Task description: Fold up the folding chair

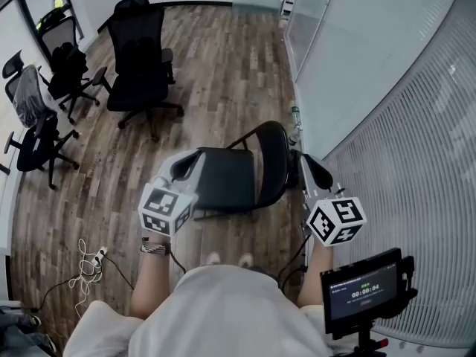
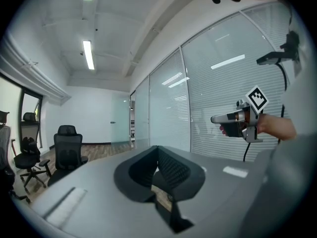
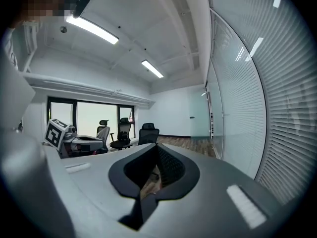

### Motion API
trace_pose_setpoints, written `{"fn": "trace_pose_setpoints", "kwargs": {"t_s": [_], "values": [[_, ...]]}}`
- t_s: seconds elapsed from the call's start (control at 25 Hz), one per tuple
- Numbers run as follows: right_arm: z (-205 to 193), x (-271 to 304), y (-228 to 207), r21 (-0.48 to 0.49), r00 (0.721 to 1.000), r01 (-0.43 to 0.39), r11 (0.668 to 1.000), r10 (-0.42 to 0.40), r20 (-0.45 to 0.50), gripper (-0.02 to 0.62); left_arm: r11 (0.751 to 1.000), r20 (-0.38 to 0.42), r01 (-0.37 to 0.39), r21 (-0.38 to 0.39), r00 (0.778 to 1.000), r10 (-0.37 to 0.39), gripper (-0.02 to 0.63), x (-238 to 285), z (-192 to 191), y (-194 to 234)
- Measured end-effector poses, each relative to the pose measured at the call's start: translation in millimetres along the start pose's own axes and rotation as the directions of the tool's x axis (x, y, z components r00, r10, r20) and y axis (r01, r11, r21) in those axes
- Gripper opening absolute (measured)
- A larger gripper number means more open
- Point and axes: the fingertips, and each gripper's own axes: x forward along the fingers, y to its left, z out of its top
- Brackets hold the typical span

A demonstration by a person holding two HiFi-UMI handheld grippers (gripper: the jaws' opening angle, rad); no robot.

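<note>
Fingers (image 2: pixel 174 170) on left gripper (image 2: pixel 157 157) shut, pads together, nothing between. Same on right gripper (image 3: pixel 157 168): fingers (image 3: pixel 171 166) closed, empty.

Wood floor (image 1: pixel 216 65) runs ahead of and under both fingertip pairs. Glass wall (image 1: pixel 387 88) with blinds sits just to the outside of the right fingers and runs on ahead of them.

Folding chair (image 1: pixel 238 177) is between the two sets of fingers in the head view, not yet folded: seat (image 1: pixel 227 181) flat, just inboard of the left fingertips; backrest (image 1: pixel 272 162) upright, just inboard of the right fingertips. Can't tell whether either gripper touches it. Neither gripper view shows the chair.

Office chairs (image 1: pixel 137 58) stand well ahead and to the left of the left fingers.

Small monitor (image 1: pixel 368 292) is behind the right fingers, by the person's right side.

White cable (image 1: pixel 88 268) lies on the floor, behind and outboard of the left fingers.
</note>
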Motion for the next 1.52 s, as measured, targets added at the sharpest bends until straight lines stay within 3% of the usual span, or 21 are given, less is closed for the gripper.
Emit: {"fn": "trace_pose_setpoints", "kwargs": {"t_s": [0.2,0.52,0.88,1.2,1.32,1.52], "values": [[4.4,-0.7,-21.2,-0.001,0.999,-0.034,0.999,0.034,0.005,0.002,0.998,-0.008,-0.057,-0.014,0.998,0.057,0.0,13.8,6.8,-5.7],[-15.9,4.7,-40.4,0.0,0.992,-0.121,0.993,0.121,-0.026,0.002,0.997,0.028,-0.073,0.007,0.997,0.073,0.0,23.2,0.4,-31.1],[-15.8,16.2,-77.8,0.055,0.986,-0.164,0.985,0.166,-0.032,0.029,0.986,-0.066,-0.161,0.04,0.984,0.163,0.035,33.3,-13.0,-41.1],[-36.0,35.7,-87.5,0.107,0.983,-0.155,0.982,0.165,-0.087,0.071,0.978,-0.139,-0.204,-0.044,0.971,0.196,0.078,32.8,-46.0,-13.7],[-48.7,46.1,-94.7,0.116,0.98,-0.139,0.983,0.153,-0.125,0.097,0.975,-0.17,-0.195,-0.107,0.97,0.175,0.095,41.5,-69.0,0.2],[-65.8,70.3,-105.6,0.144,0.97,-0.117,0.983,0.145,-0.197,0.126,0.977,-0.256,-0.156,-0.147,0.96,0.114,0.142,60.8,-109.0,28.0]]}}
